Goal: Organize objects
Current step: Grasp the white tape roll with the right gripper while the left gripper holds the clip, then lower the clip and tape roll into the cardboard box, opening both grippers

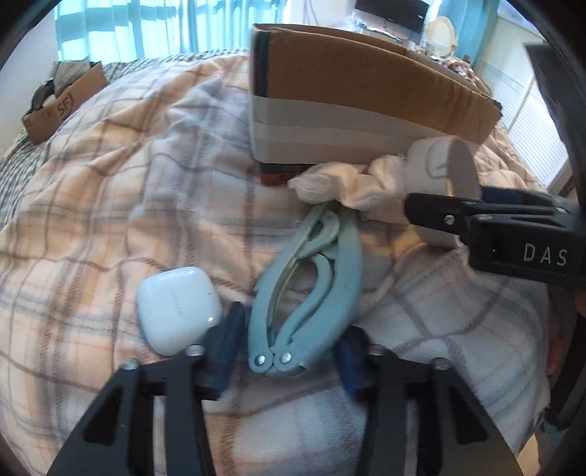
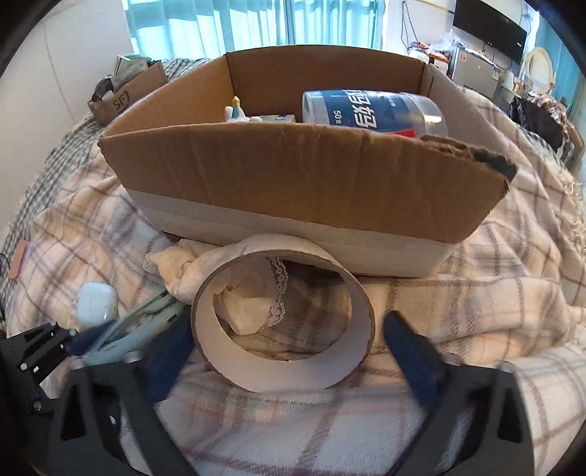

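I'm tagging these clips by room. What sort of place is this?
Most likely a bedroom: the items lie on a plaid blanket spread over a bed, with curtains at a window behind and a wall-mounted TV.

- We see a plaid blanket (image 2: 494, 278) covering the bed.
- On it, our cardboard box (image 2: 293, 183).
- Before the box: tape roll (image 2: 293, 369), white cloth (image 1: 340, 183), blue tool (image 1: 311, 285), earbud case (image 1: 179, 307).
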A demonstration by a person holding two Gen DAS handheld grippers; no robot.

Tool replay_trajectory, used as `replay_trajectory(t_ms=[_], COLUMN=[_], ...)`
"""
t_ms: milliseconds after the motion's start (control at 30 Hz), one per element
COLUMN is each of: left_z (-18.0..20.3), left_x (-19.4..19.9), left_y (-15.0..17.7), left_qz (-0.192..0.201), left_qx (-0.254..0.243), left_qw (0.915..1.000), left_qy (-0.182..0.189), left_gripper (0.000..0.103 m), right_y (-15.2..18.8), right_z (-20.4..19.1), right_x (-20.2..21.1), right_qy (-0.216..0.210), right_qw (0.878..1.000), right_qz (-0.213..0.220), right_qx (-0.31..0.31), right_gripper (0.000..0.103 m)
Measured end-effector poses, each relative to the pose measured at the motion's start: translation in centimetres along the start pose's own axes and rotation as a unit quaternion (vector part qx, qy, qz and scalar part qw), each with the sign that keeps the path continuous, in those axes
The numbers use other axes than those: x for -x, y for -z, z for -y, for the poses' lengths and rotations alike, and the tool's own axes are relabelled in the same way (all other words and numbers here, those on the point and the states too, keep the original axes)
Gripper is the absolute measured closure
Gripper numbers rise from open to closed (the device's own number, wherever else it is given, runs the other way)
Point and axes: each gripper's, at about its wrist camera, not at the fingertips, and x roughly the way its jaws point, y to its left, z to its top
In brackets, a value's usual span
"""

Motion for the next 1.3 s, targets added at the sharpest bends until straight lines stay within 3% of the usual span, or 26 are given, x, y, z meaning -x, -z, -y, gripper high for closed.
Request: replay_trajectory(t_ms=[300,533,800,1000,1133,1233,1300], left_z=[-0.9,1.3,1.9,0.7,-0.2,-0.9,-1.3], left_x=[-0.3,-2.0,-1.4,0.3,1.5,2.3,2.9], left_y=[-0.6,-3.0,-1.9,-0.7,-1.4,-1.5,-1.4], left_qz=[-0.019,-0.017,-0.008,-0.012,-0.007,0.000,0.005], left_qx=[0.047,0.001,-0.039,-0.028,-0.016,-0.008,0.002], left_qw=[0.9978,0.9995,0.9989,0.9991,0.9993,0.9993,0.9993], left_qy=[0.042,0.026,0.024,0.028,0.032,0.036,0.037], left_gripper=[0.046,0.045,0.057,0.061,0.077,0.080,0.088], right_y=[1.6,1.6,1.6,1.6,1.4,1.4,1.4], right_z=[-1.0,0.2,0.0,-0.6,-1.6,-2.3,-2.7], right_x=[3.2,4.4,4.8,6.3,8.0,9.2,9.7], right_qy=[0.011,-0.016,-0.022,-0.024,-0.025,-0.025,-0.024], right_qw=[0.999,0.999,0.998,0.998,0.997,0.996,0.996], right_qz=[0.043,0.052,0.053,0.062,0.076,0.083,0.084], right_qx=[0.022,0.003,0.007,0.012,0.021,0.027,0.030], right_gripper=[0.021,0.021,0.021,0.021,0.021,0.021,0.021])
